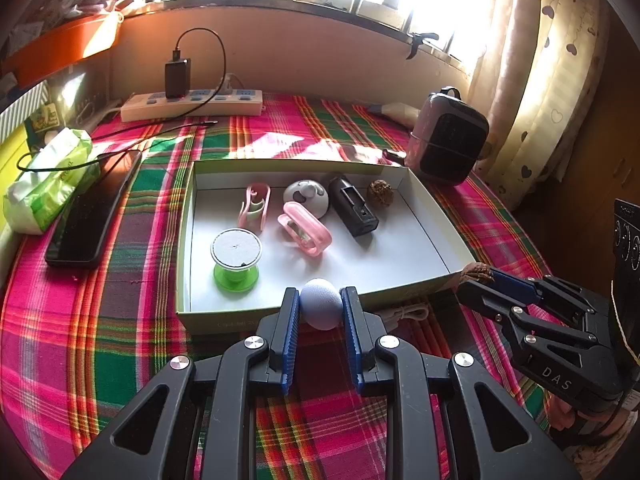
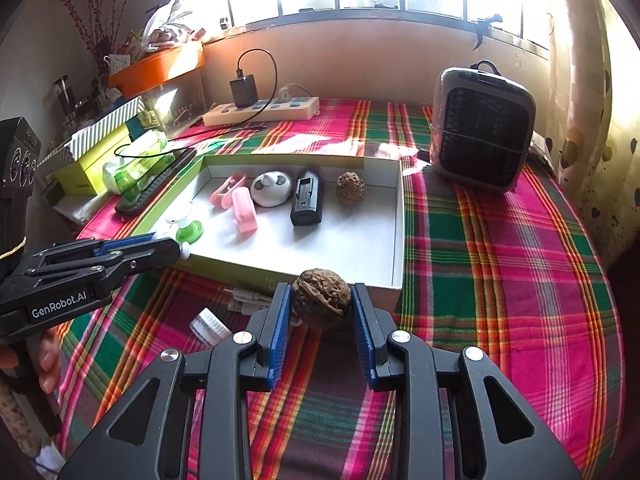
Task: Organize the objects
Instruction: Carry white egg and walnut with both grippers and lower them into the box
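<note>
Both grippers are loaded: the left gripper (image 1: 320, 304) pinches a pale blue ball (image 1: 321, 303) at the box's (image 1: 430, 216) near edge, the right gripper (image 2: 322, 300) a walnut (image 2: 322, 298) near its near right corner. Round and seemingly lightly held, either could roll out or catch the wall.

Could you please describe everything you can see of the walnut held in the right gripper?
The walnut is brown, round and deeply wrinkled, with a seam ridge running across its shell. It looks hard, whole and uncracked. The right gripper is shut on it, a blue ribbed pad pressing each side. It sits just before the near wall of the box, above the plaid cloth. From the left wrist view it shows only partly at the fingertips.
</note>
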